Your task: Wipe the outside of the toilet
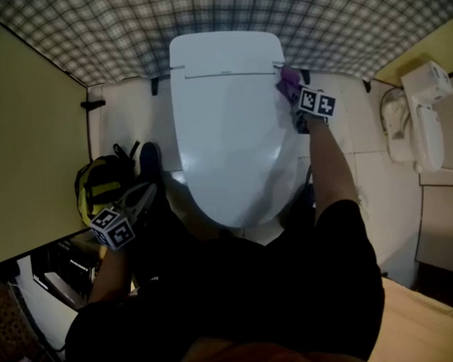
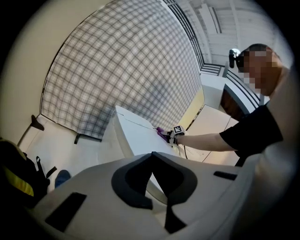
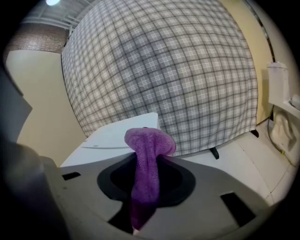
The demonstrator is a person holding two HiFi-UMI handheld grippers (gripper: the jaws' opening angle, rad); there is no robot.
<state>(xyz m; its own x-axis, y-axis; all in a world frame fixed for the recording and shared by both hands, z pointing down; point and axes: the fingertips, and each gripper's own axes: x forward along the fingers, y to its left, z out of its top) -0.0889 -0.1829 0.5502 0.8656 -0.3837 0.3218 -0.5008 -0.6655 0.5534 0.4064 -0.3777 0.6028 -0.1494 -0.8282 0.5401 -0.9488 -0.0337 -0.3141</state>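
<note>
The white toilet (image 1: pixel 228 124) stands in the middle of the head view with its lid down. My right gripper (image 1: pixel 296 98) is shut on a purple cloth (image 1: pixel 287 82) and holds it against the toilet's right side, near the back of the lid. In the right gripper view the cloth (image 3: pixel 149 140) hangs folded between the jaws, with the toilet's rear (image 3: pixel 112 140) just beyond it. My left gripper (image 1: pixel 141 195) hangs low at the toilet's left side, shut with nothing in it. From the left gripper view the toilet (image 2: pixel 136 136) and the cloth (image 2: pixel 161 132) lie ahead.
A black and yellow backpack (image 1: pixel 99 186) lies on the floor left of the toilet, with a dark blue shoe (image 1: pixel 149 161) beside it. A plaid curtain (image 1: pixel 219 19) hangs behind the toilet. A white wall unit (image 1: pixel 426 115) is mounted at the right.
</note>
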